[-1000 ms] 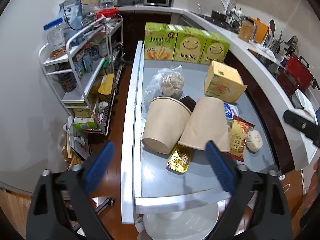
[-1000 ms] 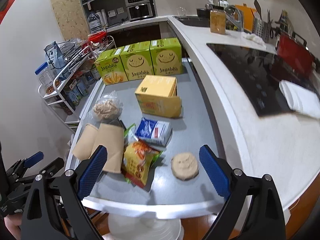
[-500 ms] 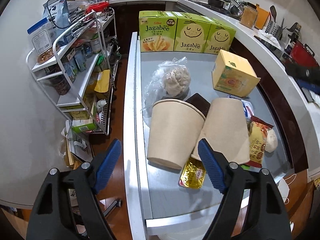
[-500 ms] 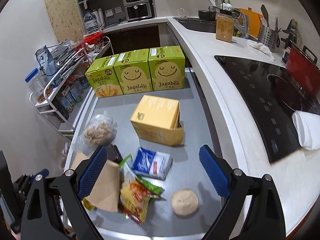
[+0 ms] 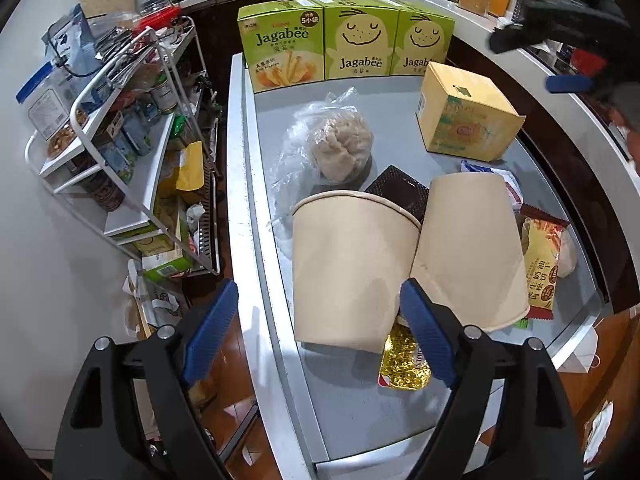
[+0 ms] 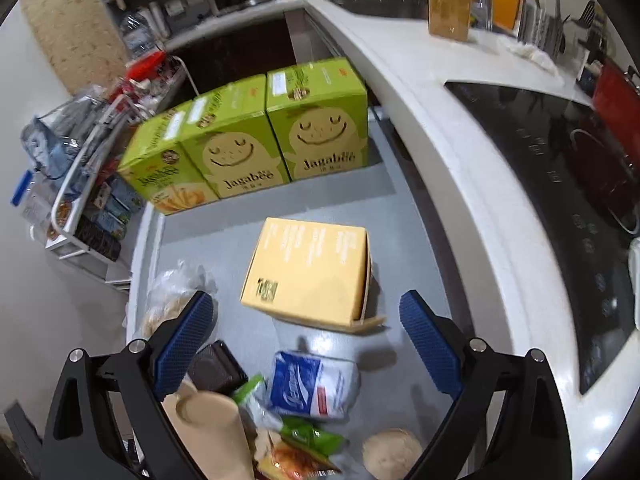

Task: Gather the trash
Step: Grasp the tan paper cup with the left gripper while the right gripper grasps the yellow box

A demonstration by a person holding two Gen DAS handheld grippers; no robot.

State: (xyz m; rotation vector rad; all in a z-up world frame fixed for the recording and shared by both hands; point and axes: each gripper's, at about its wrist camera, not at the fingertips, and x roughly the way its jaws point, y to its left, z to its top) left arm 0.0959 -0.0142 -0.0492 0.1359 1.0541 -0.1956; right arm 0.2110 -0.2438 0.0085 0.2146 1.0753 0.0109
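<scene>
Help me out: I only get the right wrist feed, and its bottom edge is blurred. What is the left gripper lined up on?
Observer: The left gripper is open, its fingers framing a paper cup that lies on its side.
Operator: Is that cup alone?
Observer: No, a second paper cup lies on its side against it, on its right.
Operator: Anything hidden under them?
Observer: A gold foil wrapper pokes out from beneath them at the near edge.
</scene>
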